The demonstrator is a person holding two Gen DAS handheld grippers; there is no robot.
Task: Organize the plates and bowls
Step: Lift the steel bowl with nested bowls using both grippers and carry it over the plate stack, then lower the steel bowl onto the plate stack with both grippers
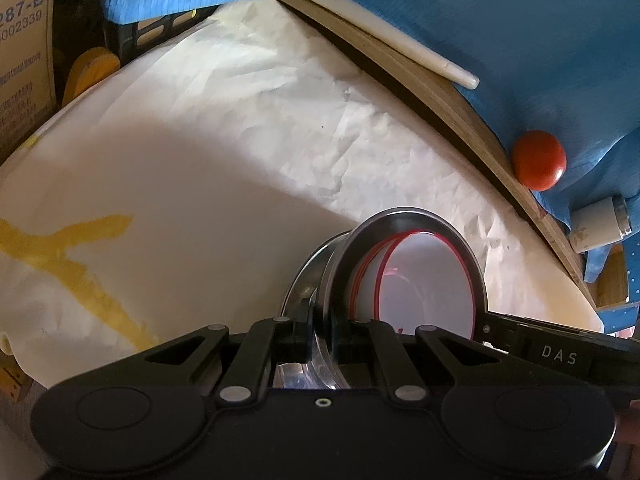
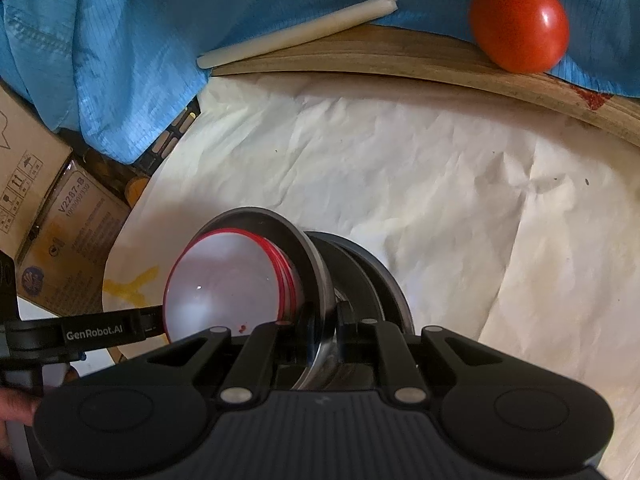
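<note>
A stack of steel plates and bowls [image 1: 416, 224] with white red-rimmed bowls [image 1: 424, 284] nested inside is held up on edge over a table covered in white paper [image 1: 224, 140]. My left gripper [image 1: 321, 332] is shut on the steel rim from one side. My right gripper [image 2: 326, 320] is shut on the steel rim [image 2: 316, 264] from the opposite side; the white bowls [image 2: 224, 280] face left there. Each gripper's arm shows in the other's view.
A red tomato [image 1: 539, 160] [image 2: 520, 32], a white stick [image 1: 376, 28] [image 2: 296, 32] and a white cylinder [image 1: 596, 228] lie on blue cloth [image 1: 520, 20] beyond the wooden table edge [image 2: 400, 64]. Cardboard boxes [image 2: 60, 220] stand at the left. Yellow marks [image 1: 80, 256] stain the paper.
</note>
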